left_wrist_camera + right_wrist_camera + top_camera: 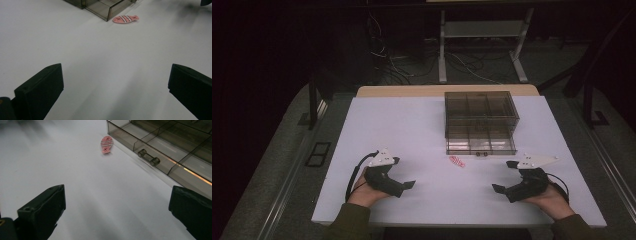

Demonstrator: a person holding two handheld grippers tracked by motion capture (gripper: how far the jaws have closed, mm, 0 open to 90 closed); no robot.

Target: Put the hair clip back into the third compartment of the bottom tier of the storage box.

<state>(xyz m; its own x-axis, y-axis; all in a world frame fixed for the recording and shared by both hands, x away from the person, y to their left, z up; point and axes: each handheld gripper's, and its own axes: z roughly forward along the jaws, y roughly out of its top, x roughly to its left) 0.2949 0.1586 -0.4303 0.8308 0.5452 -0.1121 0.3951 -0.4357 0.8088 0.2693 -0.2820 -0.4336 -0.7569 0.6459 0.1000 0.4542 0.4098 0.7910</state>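
Note:
A small pink fish-shaped piece (457, 161) with white stripes lies flat on the white table (412, 130), just in front of the left corner of a smoky clear drawer box (480, 121). The fish piece (125, 18) lies far ahead of my left gripper (408, 186), which is open and empty near the front left. My right gripper (498, 189) is open too, low at the front right, with the fish piece (106, 144) ahead to its left. The box's drawer front (160, 162) carries a clear handle (149, 157).
The box (100, 6) has several compartments inside. Beyond the table's far edge stand metal table legs (442, 47) and loose cables (397, 65) on a dark floor. A black frame (318, 153) lies on the floor at the left.

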